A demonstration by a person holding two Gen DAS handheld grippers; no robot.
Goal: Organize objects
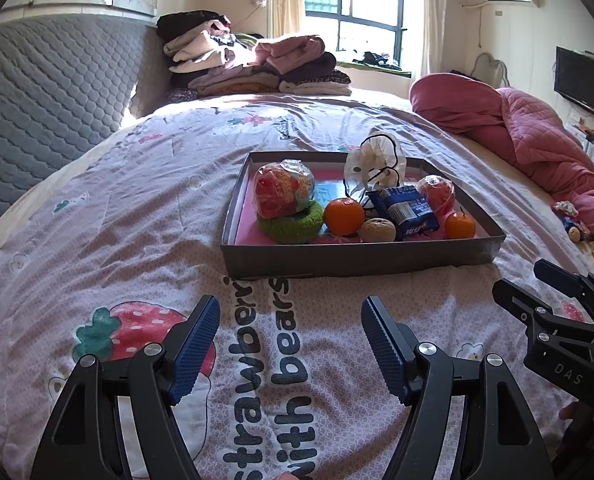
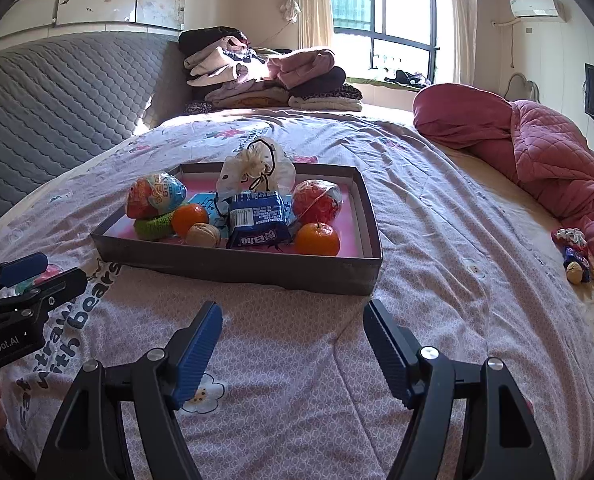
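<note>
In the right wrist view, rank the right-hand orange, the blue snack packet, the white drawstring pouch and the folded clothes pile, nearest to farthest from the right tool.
From the open right tool:
1. Round orange tangerine, front right of the box.
2. Blue foil snack packet, front centre, slightly behind it.
3. White drawstring pouch, at the box's back.
4. Folded clothes pile, at the bed's far end.

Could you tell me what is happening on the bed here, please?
A person holds two grippers over the bedspread, and both are empty. The left gripper and right gripper stand open, short of the shallow box. Everything sits untouched in the box: two oranges, a walnut, a blue snack packet, a green knitted ring and wrapped items.
</note>
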